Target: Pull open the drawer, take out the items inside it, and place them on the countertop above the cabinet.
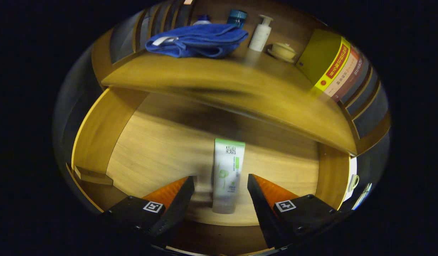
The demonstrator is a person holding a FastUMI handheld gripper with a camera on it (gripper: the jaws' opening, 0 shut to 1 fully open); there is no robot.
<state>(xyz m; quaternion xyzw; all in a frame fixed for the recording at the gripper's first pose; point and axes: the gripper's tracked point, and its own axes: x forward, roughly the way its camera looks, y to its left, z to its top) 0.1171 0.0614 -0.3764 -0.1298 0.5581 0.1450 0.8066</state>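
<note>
Wooden and pale inside, the drawer (pixel 158 149) stands pulled open under the countertop (pixel 211 81), and you look down into it along your gripper (pixel 221 185). Your two fingers are spread wide and they press on nothing. A white and green tube (pixel 227 174) lies flat on the bottom of the drawer, lengthwise, pointing away from you. Its near half sits in the gap between your fingers, with free space on both sides, a little closer to the right finger than to the left one; its far end, with the green band, reaches beyond the fingertips. I cannot tell how high your fingers are above the drawer bottom. On the countertop above the drawer you have a folded blue towel (pixel 197 40) at the left part, and behind it a teal jar (pixel 237 17). Beside the towel, to the right, a white pump bottle (pixel 260 33) stands upright, then a small cream lidded bowl (pixel 283 51) on a saucer. Further right some books (pixel 332 67) stand in a row, the nearest one with a yellow cover. The picture is a little blurred on the countertop edge.
</note>
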